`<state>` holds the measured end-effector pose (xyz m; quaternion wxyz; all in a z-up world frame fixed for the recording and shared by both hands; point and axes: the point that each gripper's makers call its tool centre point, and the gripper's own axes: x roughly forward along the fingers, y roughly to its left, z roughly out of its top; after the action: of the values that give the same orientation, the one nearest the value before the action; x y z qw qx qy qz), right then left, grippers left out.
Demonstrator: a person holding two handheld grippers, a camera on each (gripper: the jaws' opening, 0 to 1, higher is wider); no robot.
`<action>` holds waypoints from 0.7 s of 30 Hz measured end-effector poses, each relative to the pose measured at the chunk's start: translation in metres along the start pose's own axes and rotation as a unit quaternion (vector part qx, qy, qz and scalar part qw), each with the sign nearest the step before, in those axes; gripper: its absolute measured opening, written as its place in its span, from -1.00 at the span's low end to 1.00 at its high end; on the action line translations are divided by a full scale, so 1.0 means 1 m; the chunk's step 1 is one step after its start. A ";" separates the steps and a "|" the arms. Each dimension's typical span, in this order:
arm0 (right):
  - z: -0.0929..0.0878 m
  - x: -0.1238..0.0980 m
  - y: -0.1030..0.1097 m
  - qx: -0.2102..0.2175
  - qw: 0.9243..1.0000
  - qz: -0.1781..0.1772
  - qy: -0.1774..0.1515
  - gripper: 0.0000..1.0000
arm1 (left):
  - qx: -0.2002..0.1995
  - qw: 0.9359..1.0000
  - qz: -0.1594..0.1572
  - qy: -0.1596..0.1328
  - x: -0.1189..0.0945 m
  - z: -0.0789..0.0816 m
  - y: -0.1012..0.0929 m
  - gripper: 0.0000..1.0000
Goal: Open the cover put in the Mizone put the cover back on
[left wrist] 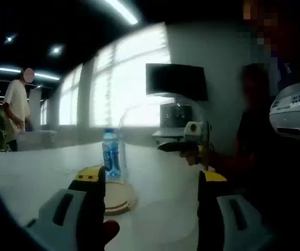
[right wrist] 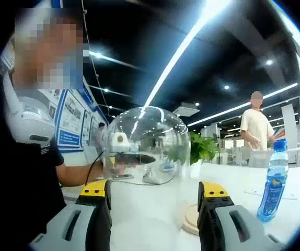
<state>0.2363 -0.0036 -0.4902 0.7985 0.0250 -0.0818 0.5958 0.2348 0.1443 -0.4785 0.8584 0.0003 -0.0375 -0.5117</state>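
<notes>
Fingers (left wrist: 90,180) of the left gripper (left wrist: 152,180) stand apart, empty; the right gripper (right wrist: 154,191) is open too. Beyond the left fingers, the bottle (left wrist: 111,154) stands on the round base (left wrist: 121,201). Ahead of the right fingers, the dome (right wrist: 145,146) is lifted above the surface (right wrist: 233,178).

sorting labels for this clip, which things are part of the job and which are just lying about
Part of the job:
clear dome cover
Mizone bottle, standing on the table
round wooden base

Just there:
potted plant
dark monitor
wall posters
person in a white shirt, standing in the background
</notes>
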 end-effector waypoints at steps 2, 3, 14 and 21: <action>0.001 -0.003 -0.002 -0.001 1.000 -0.004 0.000 0.21 | 0.002 1.000 0.004 0.002 -0.002 -0.002 0.002 0.20; 0.001 -0.004 -0.004 -0.003 1.000 -0.007 0.000 0.20 | 0.002 1.000 0.006 0.003 -0.003 -0.003 0.003 0.20; -0.001 -0.019 -0.026 -0.015 0.998 -0.060 0.000 0.13 | 0.008 0.999 0.034 -0.004 -0.015 -0.008 0.024 0.18; -0.008 -0.028 -0.045 -0.017 0.995 -0.097 0.004 0.08 | 0.008 0.999 0.051 -0.006 -0.018 -0.014 0.040 0.15</action>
<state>0.2722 -0.0419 -0.4995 0.8530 0.0163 -0.0857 0.5145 0.2620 0.1788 -0.4920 0.8832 0.0023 -0.0468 -0.4666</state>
